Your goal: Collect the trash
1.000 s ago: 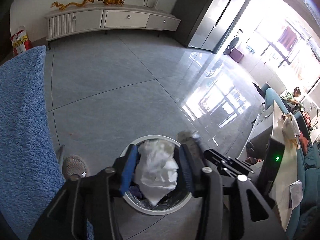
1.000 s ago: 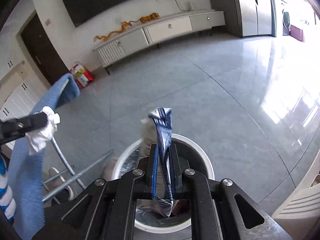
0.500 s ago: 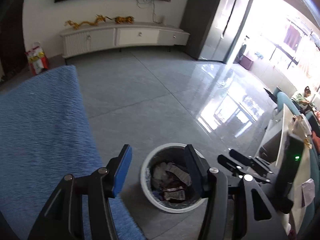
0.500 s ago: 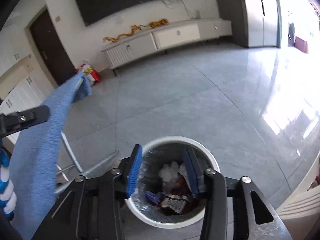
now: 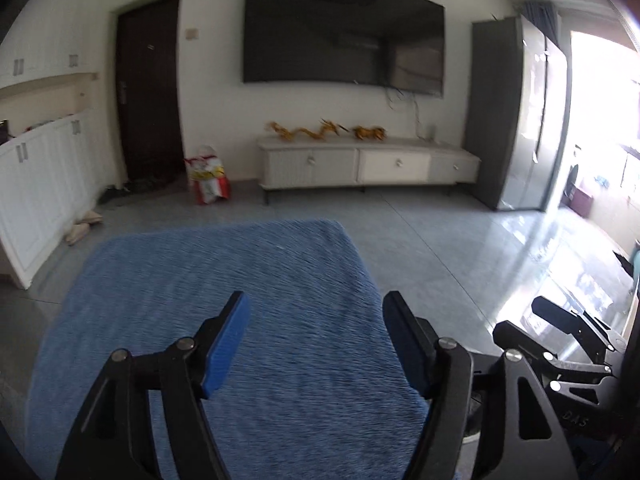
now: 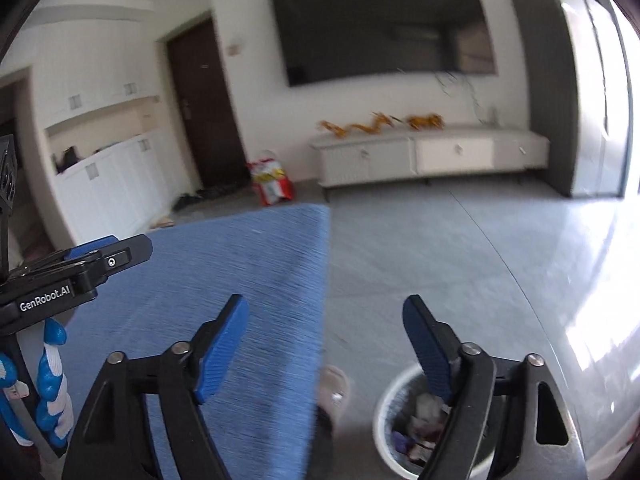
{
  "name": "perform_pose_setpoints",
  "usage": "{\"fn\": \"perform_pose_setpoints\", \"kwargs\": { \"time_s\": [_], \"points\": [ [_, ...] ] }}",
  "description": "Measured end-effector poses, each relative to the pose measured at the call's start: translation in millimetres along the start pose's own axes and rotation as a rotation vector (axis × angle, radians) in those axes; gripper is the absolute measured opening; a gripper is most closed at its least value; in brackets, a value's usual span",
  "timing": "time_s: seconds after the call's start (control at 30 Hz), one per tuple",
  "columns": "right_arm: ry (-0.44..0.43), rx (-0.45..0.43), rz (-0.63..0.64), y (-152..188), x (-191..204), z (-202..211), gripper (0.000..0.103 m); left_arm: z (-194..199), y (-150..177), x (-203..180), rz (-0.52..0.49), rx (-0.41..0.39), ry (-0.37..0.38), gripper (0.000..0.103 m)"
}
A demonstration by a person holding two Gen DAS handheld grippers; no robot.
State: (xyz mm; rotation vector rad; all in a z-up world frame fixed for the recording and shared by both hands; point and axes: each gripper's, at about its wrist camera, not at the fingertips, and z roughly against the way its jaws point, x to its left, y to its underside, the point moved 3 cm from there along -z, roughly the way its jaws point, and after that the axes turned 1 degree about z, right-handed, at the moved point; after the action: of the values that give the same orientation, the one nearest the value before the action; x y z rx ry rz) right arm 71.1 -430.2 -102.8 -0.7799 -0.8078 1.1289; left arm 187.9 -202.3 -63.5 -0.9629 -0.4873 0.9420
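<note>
The left gripper (image 5: 316,336) hangs over the blue towel (image 5: 224,300), its fingers (image 5: 226,338) wide and opening, with nothing between them. The right gripper (image 6: 326,340) is also wide and opening, empty, its left finger over the towel's edge and its right finger (image 6: 428,354) over the bin (image 6: 390,404).

The bin, white and round, stands on the grey floor (image 6: 460,248) just right of the towel, low in the right wrist view. The trash (image 6: 416,428) lies inside it: crumpled white paper and dark and coloured wrappers, partly hidden behind the right finger. The bin does not show in the left wrist view.

Between the towel and the bin a slipper (image 6: 335,386) shows on the floor, touching the towel's edge in the picture. The towel hangs over a frame whose bars cannot be seen here; at its left side in the right wrist view are blue-and-white clips (image 6: 50,380), just below the left gripper seen from the side.

Beyond the towel, against the far wall, stand a low white cabinet (image 5: 368,164) with gold dragon figures (image 5: 308,131) on top, a red bag (image 5: 208,182) to its left, and a dark door (image 5: 148,92). A black TV (image 5: 344,32) hangs above the cabinet.
</note>
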Motion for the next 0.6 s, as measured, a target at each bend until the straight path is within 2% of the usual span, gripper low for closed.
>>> {"fn": "perform_pose_setpoints", "kwargs": {
  "time_s": [0.13, 0.33, 0.5, 0.6],
  "points": [
    [-0.034, -0.064, 0.054, -16.9, 45.9, 19.2, 0.093, 55.7, -1.3, 41.6, 0.038, -0.108, -0.099, 0.08],
    [-0.063, -0.163, 0.112, -38.3, 100.3, 49.2, 0.103, 123.8, -3.1, 94.4, 0.084, -0.208, -0.247, 0.082],
    [-0.067, -0.244, 0.183, -55.0, 136.5, 71.0, 0.103, 176.6, -4.5, 116.4, 0.107, -0.274, -0.37, 0.084],
    [-0.077, -0.289, 0.21, -62.8, 155.4, 84.8, 0.103, 196.5, -6.5, 124.0, 0.124, -0.319, -0.418, 0.09]
  ]
}}
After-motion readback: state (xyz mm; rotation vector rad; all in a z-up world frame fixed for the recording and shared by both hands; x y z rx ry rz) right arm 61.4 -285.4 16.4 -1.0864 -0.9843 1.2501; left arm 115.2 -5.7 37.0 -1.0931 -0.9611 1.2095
